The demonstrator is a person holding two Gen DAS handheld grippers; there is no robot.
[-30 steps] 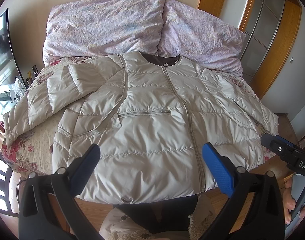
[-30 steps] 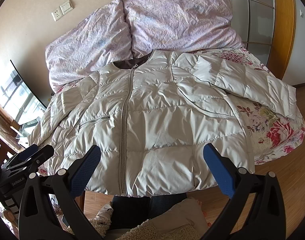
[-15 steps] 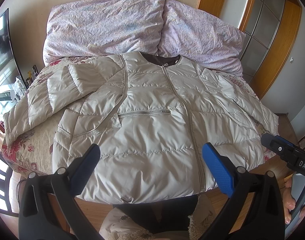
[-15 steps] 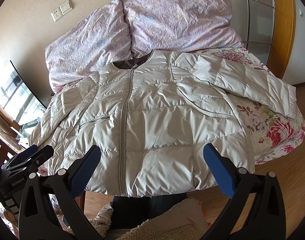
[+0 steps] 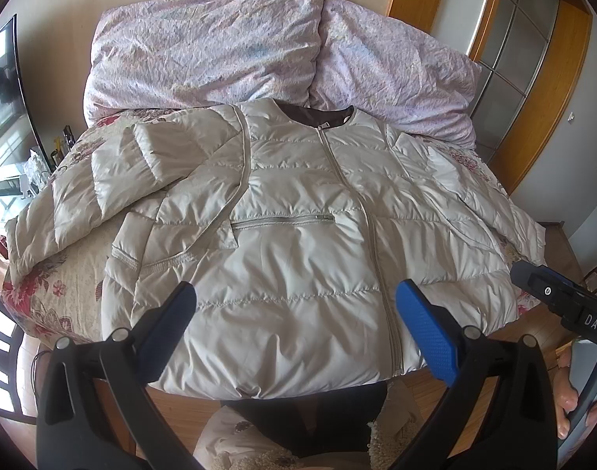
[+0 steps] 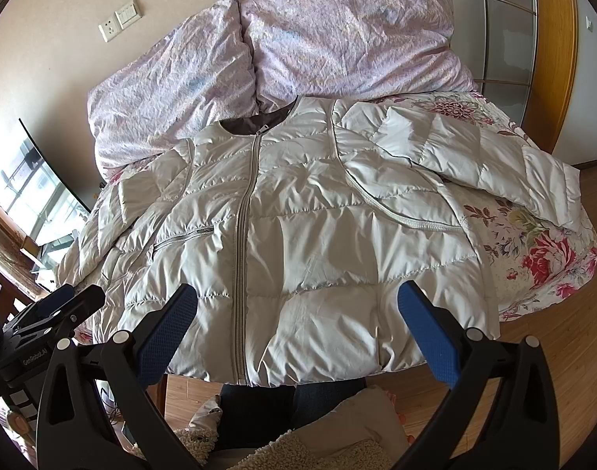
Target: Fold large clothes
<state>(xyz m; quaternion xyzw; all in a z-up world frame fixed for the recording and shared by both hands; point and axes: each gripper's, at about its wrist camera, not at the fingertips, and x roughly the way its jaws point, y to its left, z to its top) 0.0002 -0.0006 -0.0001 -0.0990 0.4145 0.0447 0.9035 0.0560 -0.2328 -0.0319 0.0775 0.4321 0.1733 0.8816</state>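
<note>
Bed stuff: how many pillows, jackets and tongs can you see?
Pillows: 2, one beside the other
Jacket: 1
Tongs: 2, left tongs and right tongs, both open
Total: 5

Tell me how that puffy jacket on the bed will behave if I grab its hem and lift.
The jacket looks quilted and puffy, so it is probably light and floppy, sagging around whichever point you pinch. Its shiny shell suggests it may slip in the pads. The spread sleeve would likely trail and drag across the bedspread.

The jacket (image 5: 290,243) hid most of the floral bedspread (image 5: 44,293). The pillows (image 6: 337,39) covered the bed's head. Frame edges cropped both gripper bodies.
</note>
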